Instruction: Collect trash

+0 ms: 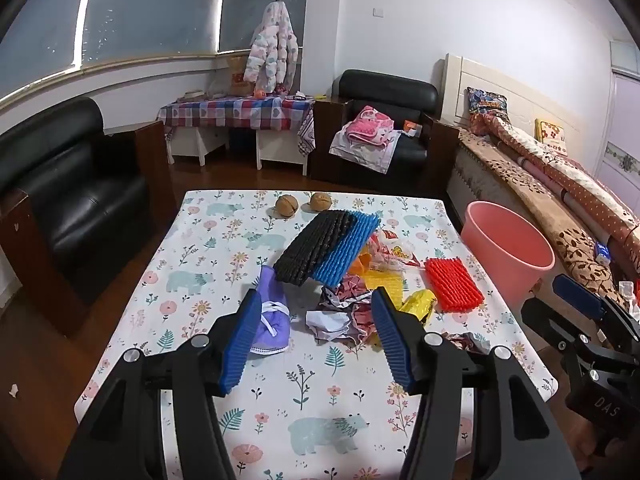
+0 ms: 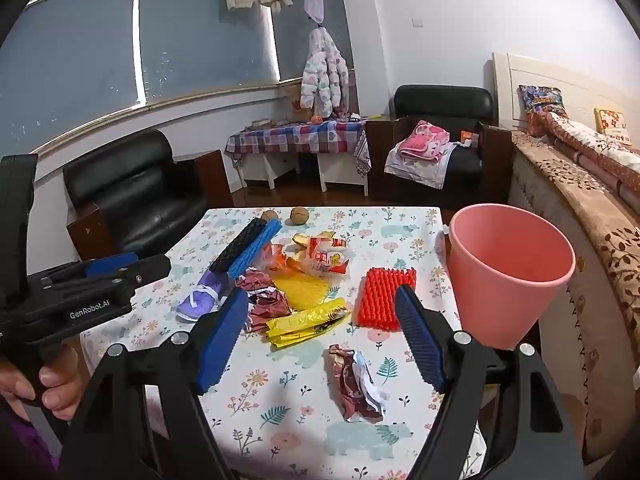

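both claws gape over perhaps foil wrappers.

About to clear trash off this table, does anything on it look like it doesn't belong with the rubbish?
Yes: a small purple shoe lies among the wrappers, partly under the black and blue foam nets.

I see a tabletop under a cloth printed with bears and flowers. My landmark is the red mat lying flat on it. Just left of the mat lie a yellow wrapper and crumpled maroon paper; farther left, a purple shoe. Beyond those, a black-and-blue mat leans on a snack bag. Two walnuts sit at the far edge. Nearer me than the mat lies another crumpled wrapper.
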### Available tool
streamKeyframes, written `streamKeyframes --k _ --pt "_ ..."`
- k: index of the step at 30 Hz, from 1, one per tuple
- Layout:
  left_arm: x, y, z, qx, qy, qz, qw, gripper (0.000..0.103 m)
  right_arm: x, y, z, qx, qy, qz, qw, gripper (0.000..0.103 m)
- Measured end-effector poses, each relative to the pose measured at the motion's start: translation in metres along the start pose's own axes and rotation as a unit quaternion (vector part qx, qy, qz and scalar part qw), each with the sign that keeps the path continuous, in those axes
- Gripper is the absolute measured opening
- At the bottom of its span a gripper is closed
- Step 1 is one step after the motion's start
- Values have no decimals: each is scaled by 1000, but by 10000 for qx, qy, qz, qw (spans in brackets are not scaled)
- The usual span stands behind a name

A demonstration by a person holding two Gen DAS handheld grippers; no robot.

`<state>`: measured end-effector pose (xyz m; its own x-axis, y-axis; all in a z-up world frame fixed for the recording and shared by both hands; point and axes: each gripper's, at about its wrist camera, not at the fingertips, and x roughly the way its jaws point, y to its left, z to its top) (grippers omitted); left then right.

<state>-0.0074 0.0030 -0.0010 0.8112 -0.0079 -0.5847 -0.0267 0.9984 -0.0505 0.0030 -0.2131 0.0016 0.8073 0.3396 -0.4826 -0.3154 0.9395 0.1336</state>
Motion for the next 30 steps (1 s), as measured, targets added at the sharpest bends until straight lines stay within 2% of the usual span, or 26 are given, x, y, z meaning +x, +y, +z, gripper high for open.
streamKeyframes --k 30 --pt "-5 4 0 -42 -27 -13 10000 57 -6 5 5 -86 -79 -25 9999 76"
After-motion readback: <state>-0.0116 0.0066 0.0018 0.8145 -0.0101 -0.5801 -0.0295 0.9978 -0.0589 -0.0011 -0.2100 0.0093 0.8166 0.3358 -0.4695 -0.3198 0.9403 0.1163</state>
